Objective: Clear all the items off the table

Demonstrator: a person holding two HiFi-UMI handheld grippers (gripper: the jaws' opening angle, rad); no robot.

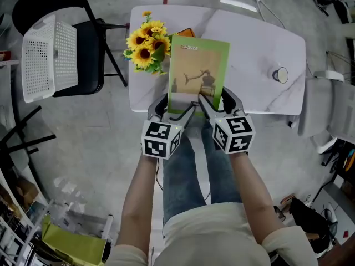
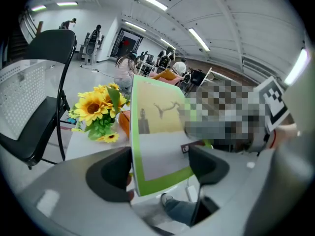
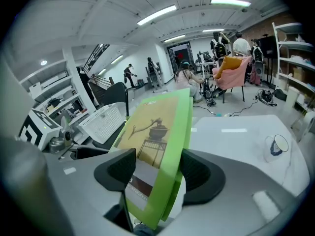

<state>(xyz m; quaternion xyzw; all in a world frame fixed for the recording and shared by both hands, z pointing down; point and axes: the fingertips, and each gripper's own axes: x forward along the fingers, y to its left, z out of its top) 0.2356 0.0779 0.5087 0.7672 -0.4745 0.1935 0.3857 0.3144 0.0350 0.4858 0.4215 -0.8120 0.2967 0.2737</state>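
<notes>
A green-bordered book (image 1: 198, 71) with a tan cover picture is held tilted above the near edge of the white marble table (image 1: 252, 43). My left gripper (image 1: 173, 111) is shut on its lower left corner and my right gripper (image 1: 219, 105) on its lower right corner. In the left gripper view the book (image 2: 155, 127) fills the gap between the dark pads (image 2: 115, 173). The right gripper view shows the book (image 3: 152, 132) edge-on, clamped between both pads (image 3: 197, 173). A bunch of sunflowers (image 1: 147, 42) lies on the table's left end, beside an orange object (image 1: 186, 32) partly hidden by the book.
A small white cup (image 1: 280, 75) stands near the table's right end. A white perforated basket (image 1: 47, 57) rests on a black folding chair (image 1: 89, 54) left of the table. A white chair (image 1: 327, 110) stands at the right. The person's legs are below the grippers.
</notes>
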